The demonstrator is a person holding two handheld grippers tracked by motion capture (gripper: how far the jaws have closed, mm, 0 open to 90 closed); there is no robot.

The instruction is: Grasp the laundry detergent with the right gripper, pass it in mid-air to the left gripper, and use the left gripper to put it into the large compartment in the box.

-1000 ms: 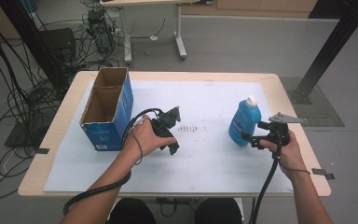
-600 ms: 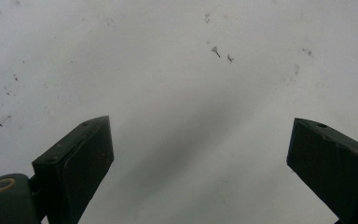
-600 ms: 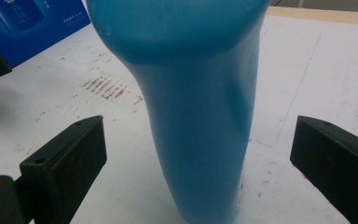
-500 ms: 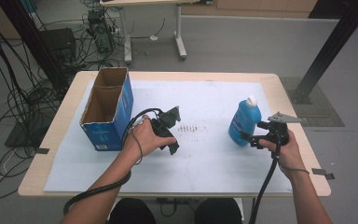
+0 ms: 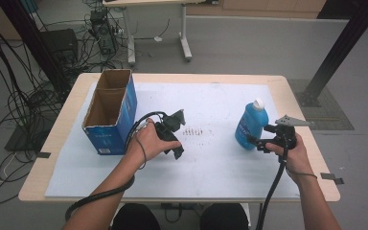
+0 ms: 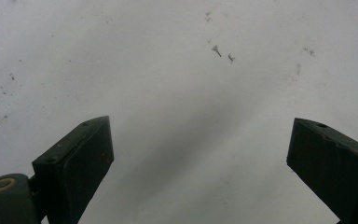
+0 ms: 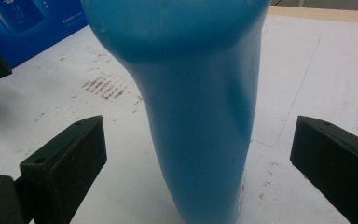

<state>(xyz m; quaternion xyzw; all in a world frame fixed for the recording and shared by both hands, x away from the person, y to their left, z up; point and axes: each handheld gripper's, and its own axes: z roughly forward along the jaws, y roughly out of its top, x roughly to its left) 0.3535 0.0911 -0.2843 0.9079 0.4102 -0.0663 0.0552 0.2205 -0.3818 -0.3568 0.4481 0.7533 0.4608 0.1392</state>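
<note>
The right gripper (image 5: 261,142) stands with its jaws spread wide on either side of the blue bottle (image 5: 251,125), which stands upright on the white sheet (image 5: 220,167) directly ahead of it; in the right gripper view the bottle (image 7: 200,107) fills the gap between the jaws, touching neither. The left gripper (image 5: 175,139) is also spread and holds nothing, pointing down at bare sheet, with the open cardboard box (image 5: 109,112) just off to its far side. The risk is a topple: the bottle is tall and narrows toward its base, so a jaw that meets it first on one side could push it over, and a pinch low on the curved, smooth wall may slip.
</note>
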